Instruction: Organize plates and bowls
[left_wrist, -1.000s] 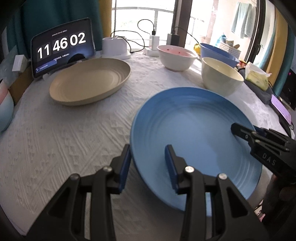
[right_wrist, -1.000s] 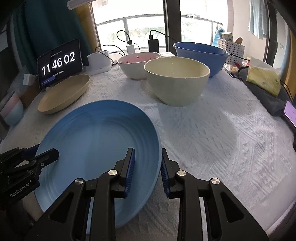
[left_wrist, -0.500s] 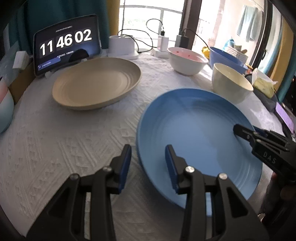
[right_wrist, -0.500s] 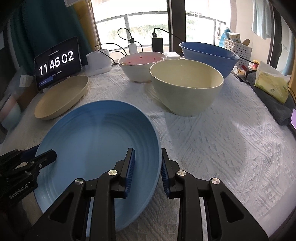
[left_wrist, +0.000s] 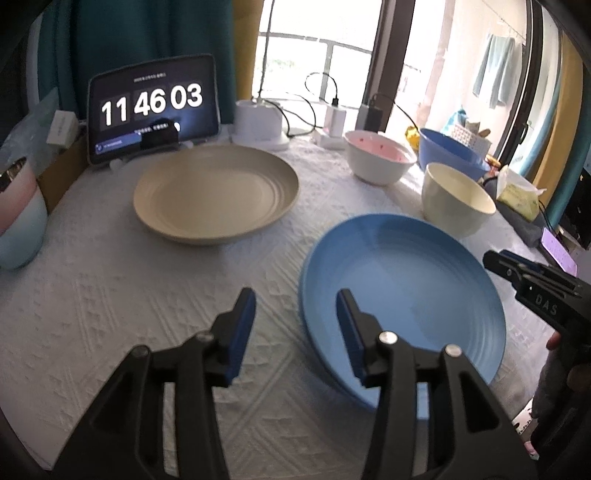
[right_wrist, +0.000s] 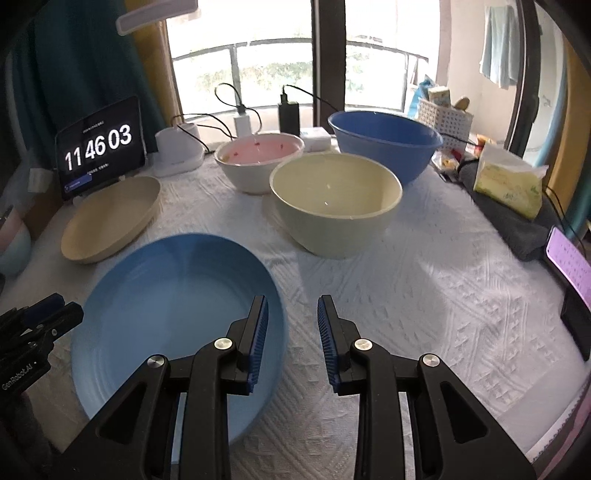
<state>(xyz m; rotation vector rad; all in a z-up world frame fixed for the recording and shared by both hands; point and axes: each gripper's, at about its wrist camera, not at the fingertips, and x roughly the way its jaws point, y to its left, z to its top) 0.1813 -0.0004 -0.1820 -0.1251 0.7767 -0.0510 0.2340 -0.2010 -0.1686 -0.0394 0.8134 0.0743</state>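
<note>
Partly hidden: blue plate (left_wrist: 402, 291), near rim behind both tools, flat on white cloth (left_wrist: 110, 295). Left gripper (left_wrist: 295, 314), jaws just widening, straddles its left rim untouched. Right gripper (right_wrist: 290, 323), spread, straddles the right rim.

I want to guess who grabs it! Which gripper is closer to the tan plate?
Left. The left gripper is just in front of the tan plate; the right gripper sits across the blue plate from it.
</note>
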